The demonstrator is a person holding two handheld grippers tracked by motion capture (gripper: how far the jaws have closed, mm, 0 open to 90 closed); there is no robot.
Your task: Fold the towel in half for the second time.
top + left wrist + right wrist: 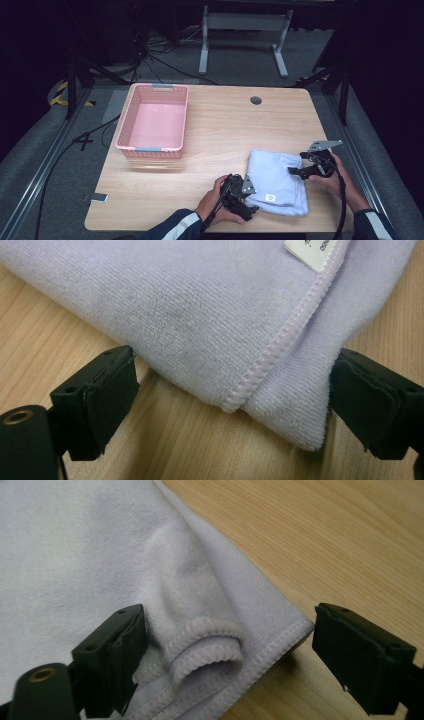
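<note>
A folded pale lilac towel (276,180) lies near the table's front right, a small white label on its near layer. My left gripper (248,200) is at the towel's near left corner, open, its jaws straddling the hemmed corner (260,375) low over the wood. My right gripper (295,171) is at the towel's right edge, open, jaws either side of a rolled hem fold (210,645). Neither gripper clamps the cloth.
An empty pink plastic basket (127,131) stands at the table's back left. A round cable hole (256,100) sits near the far edge. The wooden table (225,130) has bare room between basket and towel. A metal stand (243,22) is on the floor beyond.
</note>
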